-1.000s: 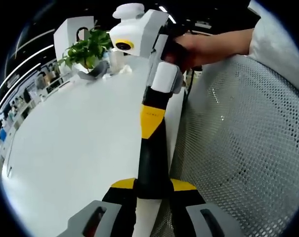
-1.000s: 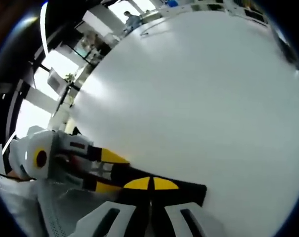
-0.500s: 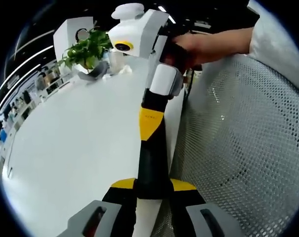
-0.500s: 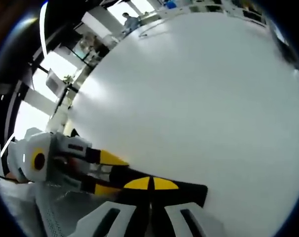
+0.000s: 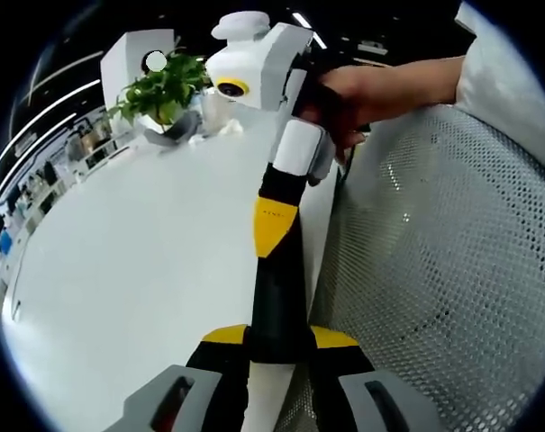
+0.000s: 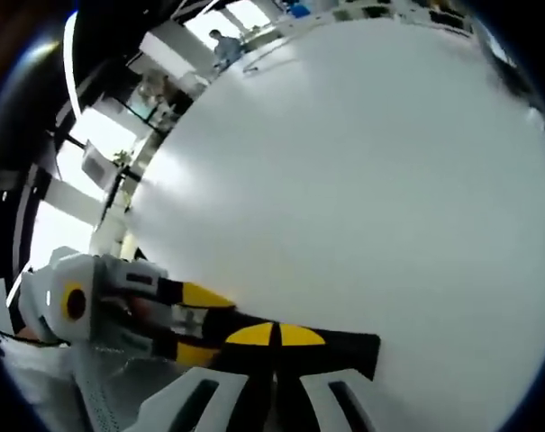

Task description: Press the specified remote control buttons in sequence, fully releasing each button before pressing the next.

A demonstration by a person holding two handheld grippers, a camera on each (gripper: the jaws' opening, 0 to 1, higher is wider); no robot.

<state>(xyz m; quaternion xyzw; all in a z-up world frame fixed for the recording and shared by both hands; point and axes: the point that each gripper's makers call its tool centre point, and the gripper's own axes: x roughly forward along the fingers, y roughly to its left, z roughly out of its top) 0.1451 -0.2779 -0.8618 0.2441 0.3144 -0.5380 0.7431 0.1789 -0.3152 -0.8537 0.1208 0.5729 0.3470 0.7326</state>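
L tool (image 5: 279, 337) jaws closed on the near end of a black remote (image 5: 277, 301), which runs away from the camera along the tabletop (image 5: 137, 270) edge. R tool (image 5: 274, 211), held by a hand (image 5: 358, 90), comes in from the far side w/ its yellow tip down on the remote's upper face; its jaws look pressed together. Perforated mesh surface (image 5: 443, 270) to the right, potted plant (image 5: 159, 90) far left on the tabletop.

R gripper view: R tool (image 6: 274, 337) tips meet over the remote (image 6: 344, 346), L tool (image 6: 186, 310) reaching in from the left and gripping the remote's end. White tabletop (image 6: 371, 180) beyond.
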